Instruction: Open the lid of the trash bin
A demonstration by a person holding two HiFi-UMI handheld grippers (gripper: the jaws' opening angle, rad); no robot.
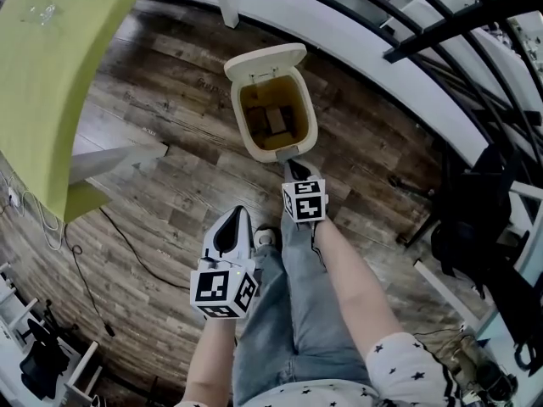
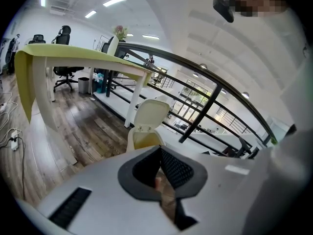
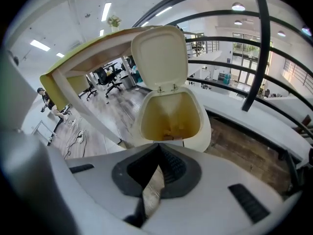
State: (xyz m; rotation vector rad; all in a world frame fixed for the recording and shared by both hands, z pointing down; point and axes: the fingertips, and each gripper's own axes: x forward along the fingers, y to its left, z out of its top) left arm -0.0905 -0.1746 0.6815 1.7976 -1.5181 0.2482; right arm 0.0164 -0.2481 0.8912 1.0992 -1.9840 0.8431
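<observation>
The cream trash bin (image 1: 254, 142) stands on the wood floor with its lid (image 1: 265, 60) swung up and back; something brown lies inside. My right gripper (image 1: 294, 166) is shut with nothing in it, its tip at the bin's front rim by a small tab. In the right gripper view the bin (image 3: 203, 126) and raised lid (image 3: 159, 55) fill the space just beyond the right gripper (image 3: 159, 145). My left gripper (image 1: 233, 216) is shut and empty, held lower and further back. From the left gripper (image 2: 159, 150) the bin (image 2: 142, 140) shows ahead.
A yellow-green table (image 1: 51, 75) with a white leg (image 1: 119, 159) stands to the left. A cable (image 1: 127, 244) runs over the floor. A white ledge and black railing (image 1: 441, 24) curve behind the bin. Dark gear (image 1: 475, 219) sits at right. The person's jeans (image 1: 288, 312) are below.
</observation>
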